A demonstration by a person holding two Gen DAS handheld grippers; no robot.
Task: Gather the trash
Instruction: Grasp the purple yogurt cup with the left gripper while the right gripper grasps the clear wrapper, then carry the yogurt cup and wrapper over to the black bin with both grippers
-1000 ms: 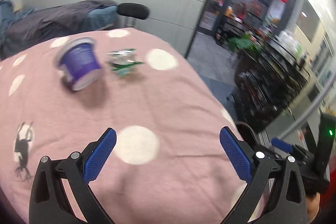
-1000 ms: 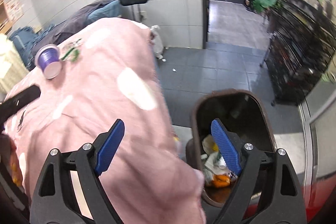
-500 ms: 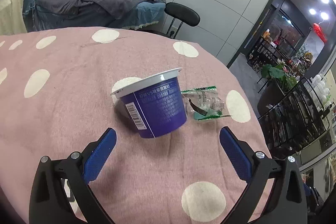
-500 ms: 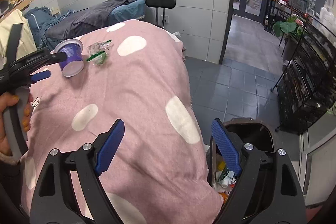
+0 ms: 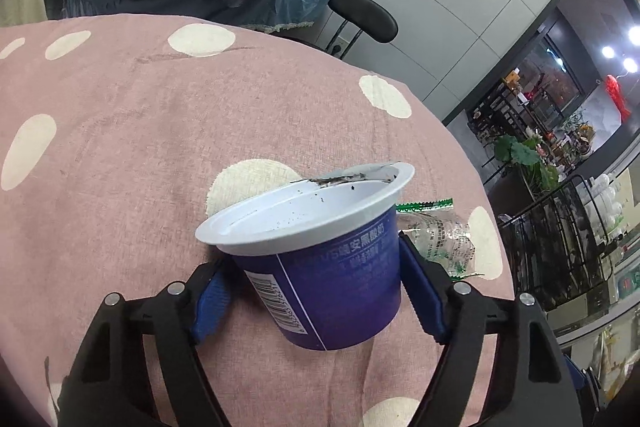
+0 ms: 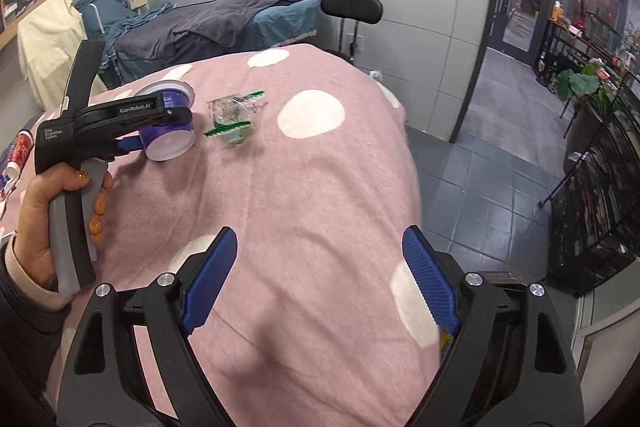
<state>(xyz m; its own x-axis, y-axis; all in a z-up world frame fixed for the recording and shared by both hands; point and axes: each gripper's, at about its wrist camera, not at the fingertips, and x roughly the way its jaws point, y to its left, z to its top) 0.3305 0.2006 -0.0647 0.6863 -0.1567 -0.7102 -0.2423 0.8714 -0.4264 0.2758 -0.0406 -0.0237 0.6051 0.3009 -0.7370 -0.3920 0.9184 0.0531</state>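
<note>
A used purple yogurt cup (image 5: 328, 267) lies tipped on its side on the pink polka-dot cloth (image 5: 120, 147) that covers the worktop, its white rim and torn foil lid turned away from the left claw (image 5: 316, 283), whose jaws have just been closing and now sit on either flank of the cup's body. The far blue pad (image 5: 420, 287) appears to rest against the cup wall, while the near pad sits partly behind it, so whether the grip is firm yet cannot be told. Approaching across the cup's width rather than over its mouth looks deliberate: the tapered sides give the pads two opposed faces to squeeze. Just beyond the cup, toward the worktop's far right edge, lies a crumpled clear wrapper with green serrated ends (image 5: 436, 239), the other piece of trash in sight, touching or nearly touching the cup. The right claw (image 6: 320, 279) hangs over the near part of the cloth with its jaws wide apart and nothing between them, seemingly kept free for the wrapper. From that side, a hand (image 6: 52, 223) is seen squeezing the left tool's grey trigger. Past the worktop's right edge, dark floor tiles (image 6: 500, 155) lead to a doorway.
</note>
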